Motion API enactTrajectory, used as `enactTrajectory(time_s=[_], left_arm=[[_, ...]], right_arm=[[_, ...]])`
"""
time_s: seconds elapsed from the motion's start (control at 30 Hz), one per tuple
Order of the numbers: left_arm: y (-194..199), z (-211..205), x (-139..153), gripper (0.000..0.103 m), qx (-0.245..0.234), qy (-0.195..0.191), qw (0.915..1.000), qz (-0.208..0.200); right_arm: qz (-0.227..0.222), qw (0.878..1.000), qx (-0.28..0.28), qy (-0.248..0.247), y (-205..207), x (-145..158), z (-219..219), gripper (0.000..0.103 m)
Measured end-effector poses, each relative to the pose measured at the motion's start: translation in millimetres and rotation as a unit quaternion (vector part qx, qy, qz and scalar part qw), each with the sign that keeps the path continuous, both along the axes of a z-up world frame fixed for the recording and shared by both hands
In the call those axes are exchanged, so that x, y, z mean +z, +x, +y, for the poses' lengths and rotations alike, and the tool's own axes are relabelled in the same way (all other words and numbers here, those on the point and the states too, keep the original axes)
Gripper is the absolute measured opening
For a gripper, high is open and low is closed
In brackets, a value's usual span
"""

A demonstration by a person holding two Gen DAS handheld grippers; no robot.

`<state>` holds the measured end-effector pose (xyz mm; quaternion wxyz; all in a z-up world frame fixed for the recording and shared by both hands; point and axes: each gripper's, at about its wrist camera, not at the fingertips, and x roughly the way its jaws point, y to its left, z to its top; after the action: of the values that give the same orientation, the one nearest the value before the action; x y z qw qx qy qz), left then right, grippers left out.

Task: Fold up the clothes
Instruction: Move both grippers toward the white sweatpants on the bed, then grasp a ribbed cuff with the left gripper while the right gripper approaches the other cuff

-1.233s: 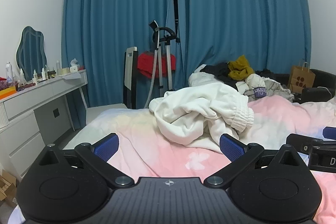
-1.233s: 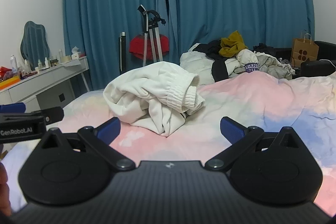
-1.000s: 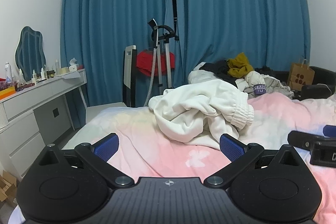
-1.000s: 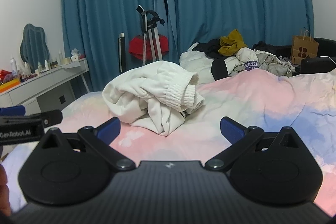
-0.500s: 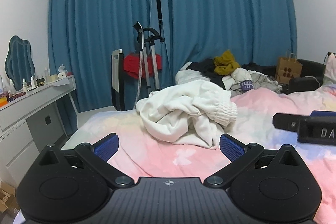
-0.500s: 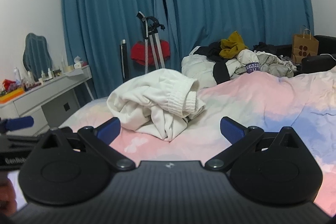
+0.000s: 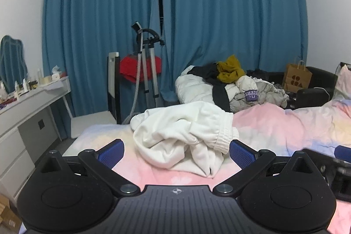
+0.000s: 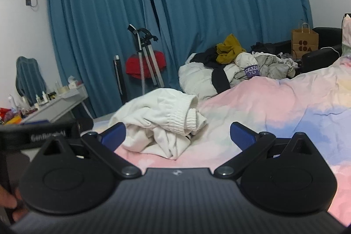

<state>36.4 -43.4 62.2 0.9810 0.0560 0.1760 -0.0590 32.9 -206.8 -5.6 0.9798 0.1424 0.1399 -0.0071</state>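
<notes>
Two grippers are in my hands and neither has touched cloth, so as I judge it the folding has not begun. Going from the left of the scene: a white dresser (image 7: 33,102) cluttered with small bottles stands against the wall, and right of it, before the blue curtains (image 7: 219,25), is a garment steamer (image 7: 144,63) with something red hung on it. Nearer me, my left gripper (image 7: 176,151) has its blue-padded jaws spread wide with nothing between them, poised over the pink bedspread (image 7: 285,124). Just beyond its tips lies the white garment (image 7: 184,135), a crumpled heap with a ribbed elastic cuff or waistband turned toward the right; I cannot tell whether it is trousers or a top. My right gripper (image 8: 177,135) is likewise spread apart and empty, with the same heap lying ahead and left of its centre. Farther back and to the right, a pile of clothes (image 7: 230,84), white, black, mustard and grey, waits unsorted, and a brown paper bag (image 7: 297,78) stands at the far right. Everything is left to do: the white piece must be spread flat and folded, and then the whole pile behind it.
</notes>
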Motion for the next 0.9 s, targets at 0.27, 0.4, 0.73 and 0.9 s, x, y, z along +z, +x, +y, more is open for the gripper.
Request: enactTrajectory(time_s=[0.27, 0.4, 0.73, 0.9], left_arm=[[68, -18, -26, 0.100, -0.047, 0.006, 0.9989, 0.004], [114, -40, -48, 0.100, -0.080, 0.034, 0.9962, 0.007], [236, -111, -96, 0.092, -0.145, 0.081, 0.9860, 0.012], [289, -171, -127, 0.088, -0.115, 0.201, 0.9724, 0.031]], right_arm=[[0.020, 0.999, -0.028, -0.020, 19, -32, -19, 0.103], [0.035, 0.998, -0.046, -0.005, 31, -46, -33, 0.103], [0.067, 0.995, -0.067, 0.015, 78, -84, -47, 0.103], [0.089, 0.994, -0.059, 0.031, 98, -106, -52, 0.103]])
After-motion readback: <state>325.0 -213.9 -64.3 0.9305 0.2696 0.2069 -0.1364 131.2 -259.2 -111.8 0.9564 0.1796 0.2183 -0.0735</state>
